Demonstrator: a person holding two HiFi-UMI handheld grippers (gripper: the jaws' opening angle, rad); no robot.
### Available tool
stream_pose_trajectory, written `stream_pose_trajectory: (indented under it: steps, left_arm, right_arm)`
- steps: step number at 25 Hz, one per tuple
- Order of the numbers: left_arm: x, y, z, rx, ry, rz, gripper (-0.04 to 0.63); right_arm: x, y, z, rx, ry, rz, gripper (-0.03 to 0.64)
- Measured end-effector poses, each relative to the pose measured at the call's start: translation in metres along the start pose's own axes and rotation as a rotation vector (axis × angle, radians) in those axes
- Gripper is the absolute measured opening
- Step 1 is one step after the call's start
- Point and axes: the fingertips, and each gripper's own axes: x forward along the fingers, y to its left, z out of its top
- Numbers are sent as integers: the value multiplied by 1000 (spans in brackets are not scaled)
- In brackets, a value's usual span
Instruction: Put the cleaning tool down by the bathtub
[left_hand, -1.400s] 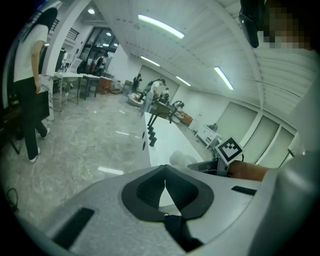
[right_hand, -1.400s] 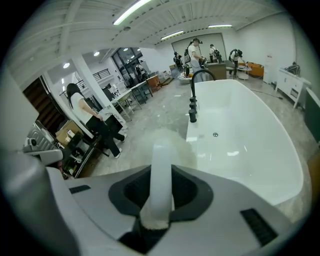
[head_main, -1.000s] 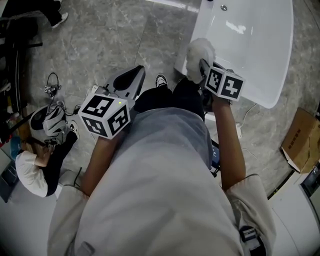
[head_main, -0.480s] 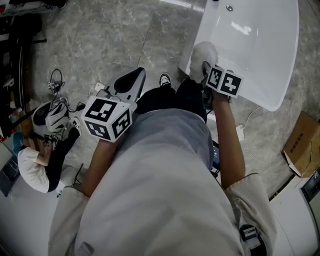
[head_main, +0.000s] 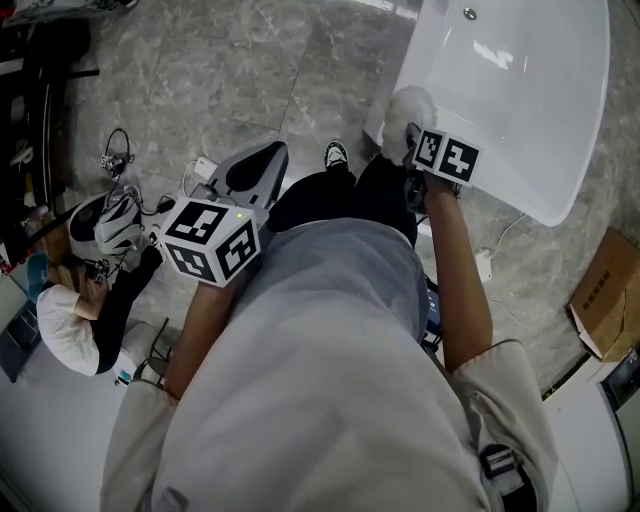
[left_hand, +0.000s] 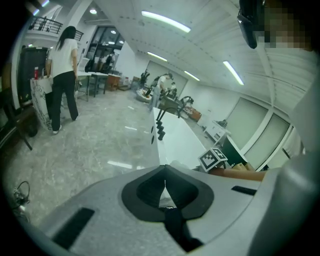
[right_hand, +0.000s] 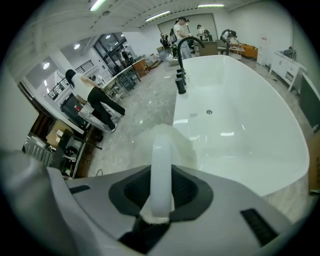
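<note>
**Q:** Where does the cleaning tool (right_hand: 161, 150) sit at this entry?

**R:** In the right gripper (right_hand: 161, 175). The jaws are clamped on its white handle, which stands up between the pads. The fluffy white head sticks out just past the jaw tips. In the head view the same head (head_main: 408, 108) lies just ahead of the right gripper (head_main: 410, 135).

**Q:** And the bathtub?

**R:** The bathtub (right_hand: 240, 115) lies ahead of the right jaws and off to their right side. The grey stone floor (right_hand: 135, 125) lies ahead to their left. The tool's head hangs close to the tub's near edge. No view shows whether it touches the tub or the floor.

**Q:** The other gripper?

**R:** The left gripper (left_hand: 164, 179) has its jaws together, with only a thin slit between them and nothing in it. It points away from the tool and takes no part in the task.

**Q:** Progress, then?

**R:** By judgement, the carry to the tub looks done, since the tool is already beside it. The put-down is not yet done, because the handle is gripped and the tool is not seen resting on anything.

**Q:** What is left?

**R:** Probably three steps: bring the head down onto the floor beside the tub's outer wall, part the right jaws, then draw the gripper clear so the tool stays where it lies.
</note>
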Motion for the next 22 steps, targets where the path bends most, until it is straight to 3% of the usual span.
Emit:
stream_pose_trajectory:
  steps: [22]
  left_arm:
    - [9,0,-17,-43,65,45,5]
  right_arm:
    - [47,-24,1,36,62,-19,78]
